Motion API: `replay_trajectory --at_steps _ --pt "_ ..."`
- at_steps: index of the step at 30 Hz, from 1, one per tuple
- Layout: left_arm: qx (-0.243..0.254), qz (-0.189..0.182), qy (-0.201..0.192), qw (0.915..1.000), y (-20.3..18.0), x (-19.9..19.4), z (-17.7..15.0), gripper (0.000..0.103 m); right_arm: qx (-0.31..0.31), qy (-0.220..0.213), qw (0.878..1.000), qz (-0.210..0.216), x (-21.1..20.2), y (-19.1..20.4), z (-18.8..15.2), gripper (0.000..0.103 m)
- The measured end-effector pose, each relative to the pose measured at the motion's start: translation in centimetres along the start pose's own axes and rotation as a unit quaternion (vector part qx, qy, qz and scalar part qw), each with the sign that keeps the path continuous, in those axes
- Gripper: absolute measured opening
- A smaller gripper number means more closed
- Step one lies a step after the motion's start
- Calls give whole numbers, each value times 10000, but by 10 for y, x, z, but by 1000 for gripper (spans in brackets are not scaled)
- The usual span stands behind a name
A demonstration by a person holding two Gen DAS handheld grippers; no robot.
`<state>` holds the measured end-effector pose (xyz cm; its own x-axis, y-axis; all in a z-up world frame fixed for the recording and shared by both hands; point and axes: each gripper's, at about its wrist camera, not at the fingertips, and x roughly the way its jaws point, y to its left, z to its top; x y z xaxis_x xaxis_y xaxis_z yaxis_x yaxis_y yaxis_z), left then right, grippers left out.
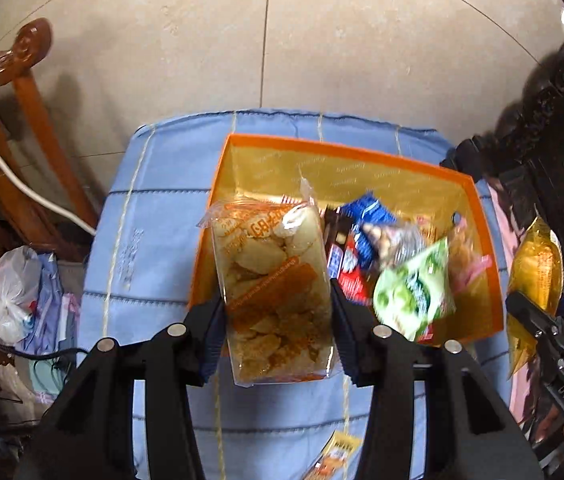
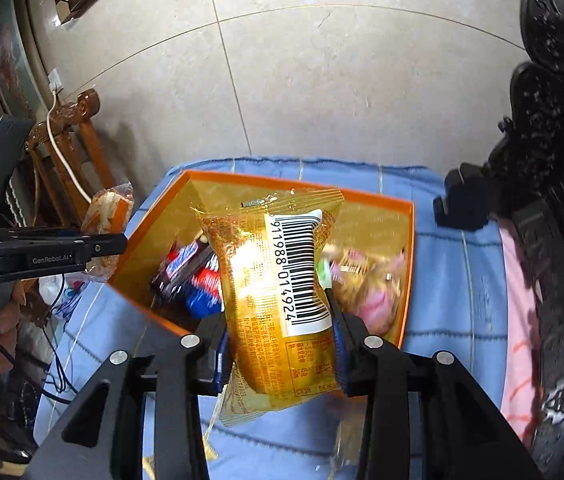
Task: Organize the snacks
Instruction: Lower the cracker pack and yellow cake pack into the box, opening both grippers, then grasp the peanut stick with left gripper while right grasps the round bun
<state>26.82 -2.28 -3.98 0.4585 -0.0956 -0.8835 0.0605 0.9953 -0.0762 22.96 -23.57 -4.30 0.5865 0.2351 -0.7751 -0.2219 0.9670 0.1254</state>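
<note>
An orange box (image 1: 486, 240) stands on a blue cloth and holds several snack packs, among them a green pack (image 1: 414, 292) and blue-and-red ones (image 1: 358, 248). My left gripper (image 1: 277, 320) is shut on a clear bag of crackers (image 1: 273, 280) and holds it above the box's near left edge. My right gripper (image 2: 277, 320) is shut on a golden snack pack (image 2: 277, 300) with a barcode, above the box (image 2: 153, 216). The golden pack (image 1: 534, 272) and right gripper show at the right of the left wrist view. The left gripper (image 2: 93, 248) and its cracker bag (image 2: 109, 208) show at the left of the right wrist view.
The blue cloth (image 1: 153, 216) covers a small table. One yellow snack pack (image 1: 334, 456) lies on the cloth near me. Wooden furniture (image 1: 21, 92) and a white plastic bag (image 1: 9, 288) stand at the left. Dark carved furniture (image 2: 554, 160) stands at the right. The floor is tiled.
</note>
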Motion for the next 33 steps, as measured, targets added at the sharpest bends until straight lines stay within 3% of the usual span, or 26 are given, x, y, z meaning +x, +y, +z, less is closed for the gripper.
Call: replay_trajectory --at_steps 8,9,10,11,12,14,18,28,33 --pt "-127 -89 168 9997 -1 44 27 46 61 44 9999 -151 36 -10 24 40" --pt "-136 -93 163 9997 0 46 29 58 116 21 9997 -223 41 -12 26 44" --pt "-165 -18 184 9997 1 49 32 84 160 25 9994 -320 44 -13 27 51" --pt "-207 121 178 9996 2 49 33 94 244 15 9980 -586 44 -15 27 74" --pt "-250 214 92 9994 4 47 32 96 279 -66 9969 -731 43 -14 26 86" --pt "-256 151 -3 9996 8 43 28 96 269 -226 9970 -695 38 -13 18 89" --pt "-267 276 117 9992 19 42 10 96 299 55 9982 -508 35 -13 -10 89" --pt "-422 242 476 9977 42 25 -72 96 1019 635 9926 -177 4 -16 -91 89" --pt "-101 318 637 9974 30 18 -112 96 1210 757 9896 -182 -16 -8 -126 89"
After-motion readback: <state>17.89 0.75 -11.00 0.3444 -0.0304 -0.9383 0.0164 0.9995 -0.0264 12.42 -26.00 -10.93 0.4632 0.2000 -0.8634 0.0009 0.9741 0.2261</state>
